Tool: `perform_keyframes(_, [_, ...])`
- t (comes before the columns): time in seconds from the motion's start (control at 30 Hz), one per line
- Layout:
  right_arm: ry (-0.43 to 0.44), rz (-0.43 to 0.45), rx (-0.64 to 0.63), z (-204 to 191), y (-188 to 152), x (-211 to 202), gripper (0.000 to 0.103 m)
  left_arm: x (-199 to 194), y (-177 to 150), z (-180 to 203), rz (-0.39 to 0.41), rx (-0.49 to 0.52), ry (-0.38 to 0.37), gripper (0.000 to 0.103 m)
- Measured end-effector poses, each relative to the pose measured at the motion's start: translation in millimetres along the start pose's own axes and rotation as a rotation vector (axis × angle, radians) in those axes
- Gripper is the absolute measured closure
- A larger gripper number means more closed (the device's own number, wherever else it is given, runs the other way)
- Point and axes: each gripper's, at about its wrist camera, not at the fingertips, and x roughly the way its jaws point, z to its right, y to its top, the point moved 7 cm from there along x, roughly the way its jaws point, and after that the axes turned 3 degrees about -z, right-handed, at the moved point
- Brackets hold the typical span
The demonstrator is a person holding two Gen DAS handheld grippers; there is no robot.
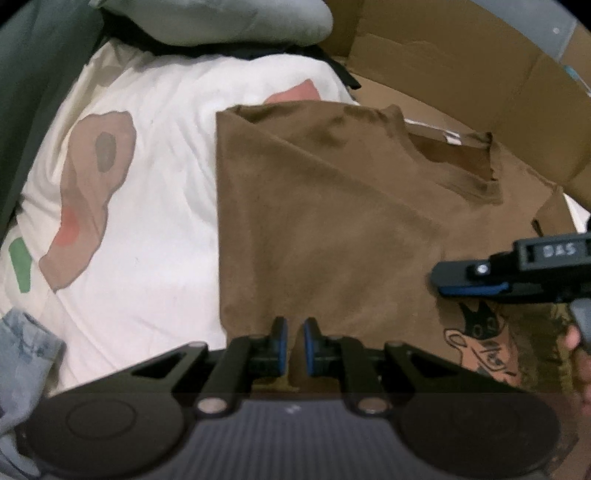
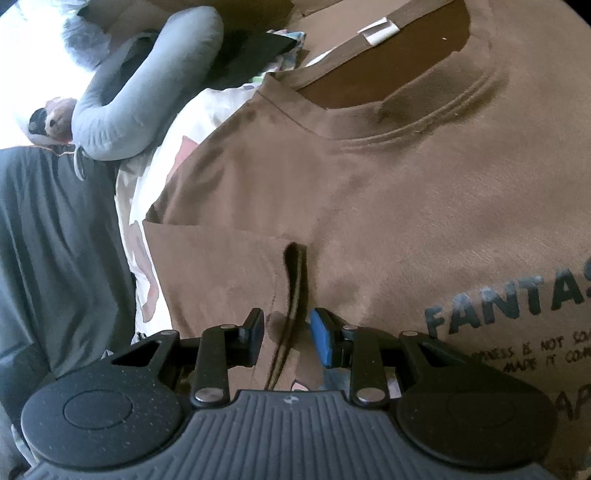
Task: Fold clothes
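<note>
A brown T-shirt (image 1: 332, 221) lies flat, its left side folded over in a straight edge. In the right wrist view the T-shirt (image 2: 406, 192) shows its collar with a white label (image 2: 380, 31) and dark lettering (image 2: 517, 302). My left gripper (image 1: 295, 343) is shut on a pinch of the shirt's near edge, with cloth squeezed between the blue pads. My right gripper (image 2: 288, 332) stands open over a raised dark crease of the shirt (image 2: 295, 280); its pads sit either side of the crease without pressing it. The right gripper (image 1: 443, 280) also shows from the side, above a printed cartoon figure (image 1: 476, 339).
The shirt rests partly on a white patterned sheet (image 1: 147, 184) and partly on flattened cardboard (image 1: 443, 55). A pale grey bolster (image 2: 147, 85) and a plush toy (image 2: 51, 118) lie beyond. Denim (image 1: 22, 339) sits at the near left, grey cloth (image 2: 55, 240) along the left.
</note>
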Motion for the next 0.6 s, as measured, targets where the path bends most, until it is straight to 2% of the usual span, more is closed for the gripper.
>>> perform_keyframes(0.17, [-0.031, -0.033, -0.052, 0.3, -2.6, -11.5, 0.067, 0.0, 1.1, 2.1, 0.011, -0.029, 0.024, 0.090])
perform_keyframes(0.23, [-0.055, -0.048, -0.088, 0.9, -4.2, -19.8, 0.067, -8.7, -1.5, 1.5, 0.012, -0.049, 0.012, 0.073])
perform_keyframes(0.3, [-0.084, -0.053, -0.106, 3.2, -5.2, -31.1, 0.066, -14.9, -3.2, 3.9, 0.006, -0.053, 0.013, 0.065])
perform_keyframes(0.37, [-0.112, -0.049, -0.112, 5.4, -5.5, -43.0, 0.056, -21.0, -4.8, 5.8, -0.003, -0.059, 0.016, 0.064])
perform_keyframes(0.6, [-0.172, -0.047, -0.149, -2.8, -4.5, -92.5, 0.055, -54.4, -11.5, 9.1, -0.025, -0.108, 0.016, 0.055])
